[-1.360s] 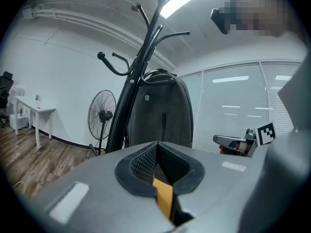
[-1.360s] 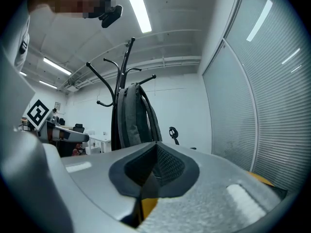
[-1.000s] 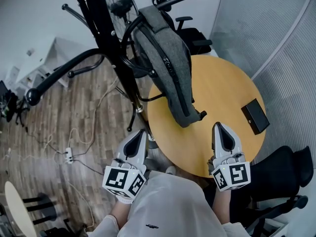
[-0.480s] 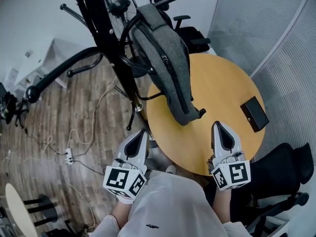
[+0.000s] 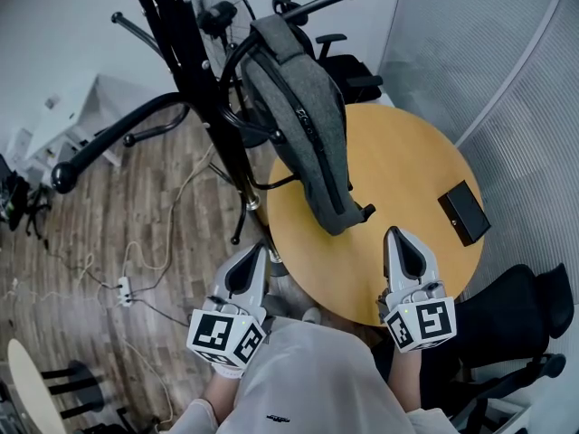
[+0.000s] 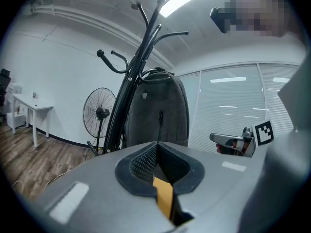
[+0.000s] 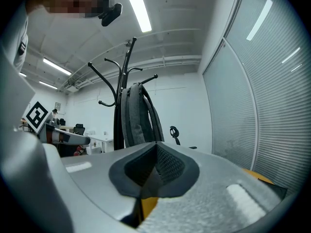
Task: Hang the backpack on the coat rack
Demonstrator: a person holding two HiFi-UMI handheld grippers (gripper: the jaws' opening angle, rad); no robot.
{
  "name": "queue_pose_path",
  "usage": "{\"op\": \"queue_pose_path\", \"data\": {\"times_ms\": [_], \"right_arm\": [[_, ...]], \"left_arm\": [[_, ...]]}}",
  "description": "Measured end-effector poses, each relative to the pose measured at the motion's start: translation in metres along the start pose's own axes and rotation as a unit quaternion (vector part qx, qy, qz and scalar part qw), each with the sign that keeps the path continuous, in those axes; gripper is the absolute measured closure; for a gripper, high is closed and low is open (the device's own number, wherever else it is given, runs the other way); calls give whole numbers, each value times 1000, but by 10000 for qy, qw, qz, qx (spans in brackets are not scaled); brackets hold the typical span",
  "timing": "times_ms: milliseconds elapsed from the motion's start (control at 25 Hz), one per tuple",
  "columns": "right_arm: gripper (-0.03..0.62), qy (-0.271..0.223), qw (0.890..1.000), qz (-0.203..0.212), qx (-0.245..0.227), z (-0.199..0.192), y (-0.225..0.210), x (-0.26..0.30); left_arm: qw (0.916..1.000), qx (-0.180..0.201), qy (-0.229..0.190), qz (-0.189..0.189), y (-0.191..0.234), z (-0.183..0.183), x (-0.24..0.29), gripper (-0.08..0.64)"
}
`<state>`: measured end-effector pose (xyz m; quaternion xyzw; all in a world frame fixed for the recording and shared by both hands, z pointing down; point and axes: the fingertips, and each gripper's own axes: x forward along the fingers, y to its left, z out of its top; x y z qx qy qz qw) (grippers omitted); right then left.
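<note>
Backpack (image 5: 303, 116) hangs on the coat rack (image 5: 194, 70); task appears complete. Left gripper (image 5: 257, 253) and right gripper (image 5: 394, 240) are closed, empty, apart from it.

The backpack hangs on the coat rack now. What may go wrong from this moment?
The backpack hangs on one side of the coat rack; it might slip off or tilt the rack.
Cables lie on the floor beside the rack's base; a foot might catch them and shake the rack.

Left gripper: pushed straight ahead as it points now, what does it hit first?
Most likely the grey backpack hanging on the coat rack, dead ahead of the shut left gripper; the gap before it looks free, depth unclear.
</note>
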<state>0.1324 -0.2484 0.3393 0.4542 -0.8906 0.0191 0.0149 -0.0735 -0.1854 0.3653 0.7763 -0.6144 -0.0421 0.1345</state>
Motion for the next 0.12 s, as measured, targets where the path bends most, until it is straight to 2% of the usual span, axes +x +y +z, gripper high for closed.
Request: {"op": "queue_pose_path", "data": {"times_ms": [120], "right_arm": [[601,8,10000,20,-1,0,2,-1]], "left_arm": [[10000,-8,12,26,1,-1,-3,543]]}}
